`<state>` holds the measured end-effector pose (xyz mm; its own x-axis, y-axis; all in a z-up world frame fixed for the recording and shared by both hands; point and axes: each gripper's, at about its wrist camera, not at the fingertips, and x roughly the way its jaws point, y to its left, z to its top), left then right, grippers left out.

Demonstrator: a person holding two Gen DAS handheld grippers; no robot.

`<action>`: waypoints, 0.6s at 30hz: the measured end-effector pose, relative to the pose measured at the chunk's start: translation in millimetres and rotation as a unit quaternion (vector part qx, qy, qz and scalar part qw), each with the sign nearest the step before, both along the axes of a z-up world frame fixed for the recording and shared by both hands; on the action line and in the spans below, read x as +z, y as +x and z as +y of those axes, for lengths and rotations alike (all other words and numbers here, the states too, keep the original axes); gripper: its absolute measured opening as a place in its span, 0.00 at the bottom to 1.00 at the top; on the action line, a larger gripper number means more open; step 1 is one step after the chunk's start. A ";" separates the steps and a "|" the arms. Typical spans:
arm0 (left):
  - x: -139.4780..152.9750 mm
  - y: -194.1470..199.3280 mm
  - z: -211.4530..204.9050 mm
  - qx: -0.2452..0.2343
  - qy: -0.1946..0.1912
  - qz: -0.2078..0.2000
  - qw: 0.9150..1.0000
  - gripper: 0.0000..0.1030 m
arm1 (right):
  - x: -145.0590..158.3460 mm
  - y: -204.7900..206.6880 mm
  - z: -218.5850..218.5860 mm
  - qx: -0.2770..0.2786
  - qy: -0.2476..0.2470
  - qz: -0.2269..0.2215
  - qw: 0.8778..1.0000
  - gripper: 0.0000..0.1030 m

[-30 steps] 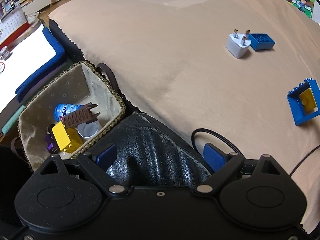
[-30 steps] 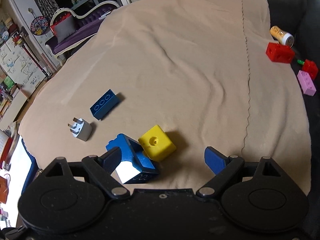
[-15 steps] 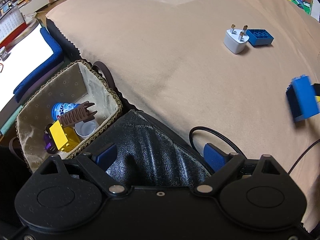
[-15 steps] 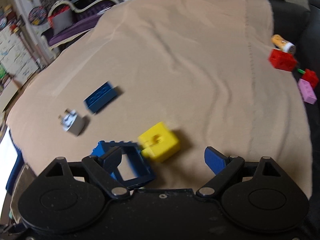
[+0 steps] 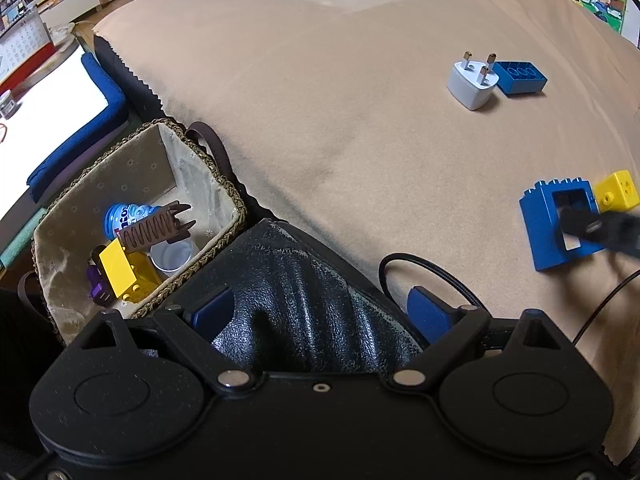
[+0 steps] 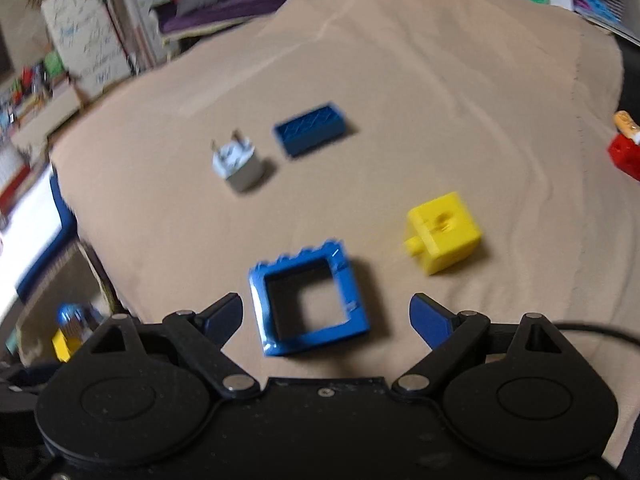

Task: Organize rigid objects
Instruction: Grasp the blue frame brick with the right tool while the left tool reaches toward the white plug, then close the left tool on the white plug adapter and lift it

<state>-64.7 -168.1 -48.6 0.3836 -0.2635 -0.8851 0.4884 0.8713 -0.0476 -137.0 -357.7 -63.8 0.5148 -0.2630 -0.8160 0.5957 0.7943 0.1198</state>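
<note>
A blue window-frame brick (image 6: 308,304) lies flat on the tan cloth between the open fingers of my right gripper (image 6: 326,316); it also shows in the left wrist view (image 5: 556,224), partly behind the right gripper's fingers (image 5: 600,228). A yellow cube brick (image 6: 442,232) lies to its right. A white plug adapter (image 6: 238,164) and a dark blue brick (image 6: 312,128) lie farther off. My left gripper (image 5: 320,312) is open and empty over black leather, beside a woven basket (image 5: 224,184) that holds yellow bricks (image 5: 120,272), a brown piece and a blue bottle.
A red brick (image 6: 626,156) and a small orange bottle (image 6: 628,122) sit at the cloth's right edge. A black cable (image 5: 420,264) loops near my left gripper. A blue-edged white pad (image 5: 60,120) lies past the basket. Shelves and furniture stand beyond the cloth.
My right gripper has swung left and come down around the blue frame brick, which has tipped flat. The yellow cube now lies apart to the right. My left gripper has barely moved.
</note>
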 end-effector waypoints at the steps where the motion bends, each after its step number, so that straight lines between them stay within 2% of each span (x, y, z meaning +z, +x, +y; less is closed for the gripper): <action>1: 0.2 0.6 0.5 0.002 -0.001 0.001 1.000 0.88 | -6.6 5.2 2.0 0.005 -0.001 0.009 1.000 0.88; 3: 1.1 1.4 1.2 0.005 -0.001 0.002 1.000 0.88 | -19.3 14.6 3.5 0.007 -0.009 0.029 1.000 0.85; 7: 10.8 3.1 -3.4 0.000 0.000 -0.008 1.000 0.88 | -32.0 18.8 2.6 0.001 -0.034 0.046 0.998 0.64; 9: 17.3 7.5 -11.6 -0.004 -0.003 -0.011 1.000 0.88 | -29.7 16.1 3.3 0.010 -0.050 0.044 0.998 0.64; 18: 38.9 54.3 -90.2 -0.033 -0.027 -0.012 0.999 0.88 | -26.0 3.1 -19.7 -0.016 -0.020 0.017 1.000 0.64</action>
